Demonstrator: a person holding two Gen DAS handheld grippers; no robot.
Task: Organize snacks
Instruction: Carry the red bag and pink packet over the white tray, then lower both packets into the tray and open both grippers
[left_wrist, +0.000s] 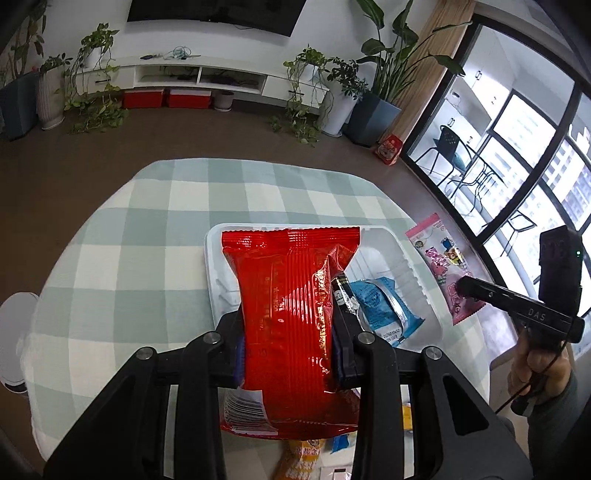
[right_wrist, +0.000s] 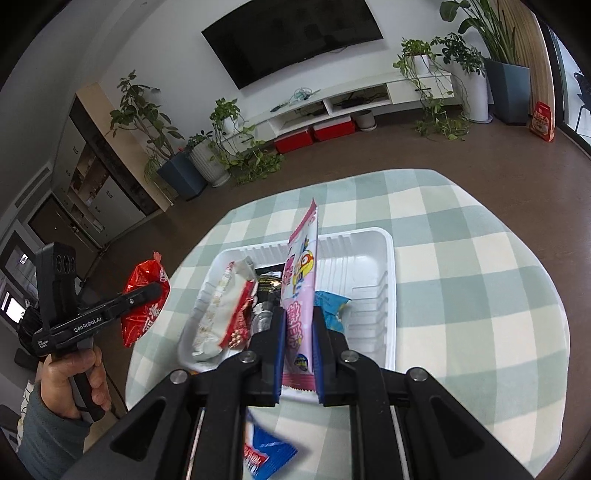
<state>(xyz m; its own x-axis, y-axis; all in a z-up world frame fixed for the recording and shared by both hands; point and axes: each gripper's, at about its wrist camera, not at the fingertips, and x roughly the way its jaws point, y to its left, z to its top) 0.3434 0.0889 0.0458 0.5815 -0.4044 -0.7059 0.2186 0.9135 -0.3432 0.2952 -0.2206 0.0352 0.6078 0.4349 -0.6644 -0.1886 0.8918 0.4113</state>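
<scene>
Over the white plastic tray (left_wrist: 413, 266) on the checked tabletop (left_wrist: 147, 236), both my hands carry snacks.
My left hand-held gripper (left_wrist: 291, 332), angled downward, clamps a red foil packet (left_wrist: 291, 295); my right hand-held gripper (right_wrist: 299, 347), likewise tilted, pinches a pink cartoon-printed sachet (right_wrist: 301, 288).

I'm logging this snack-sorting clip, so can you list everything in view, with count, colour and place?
Tray: one, white, on the checked table.
Table: one, green-and-white checked cloth.
Red bag: one, red, in the left gripper, above the tray.
Pink packet: one, pink, in the right gripper, above the tray.
Blue packet: one, blue, in the tray.
White-red packet: one, in the tray's left part.
Black packet: one, in the tray.
TV: one, black, on the wall.
Plants: several, green, along the wall.
Red boxes: two, under the TV shelf.
Left gripper: black, shut on the red bag.
Right gripper: black, shut on the pink packet.
</scene>
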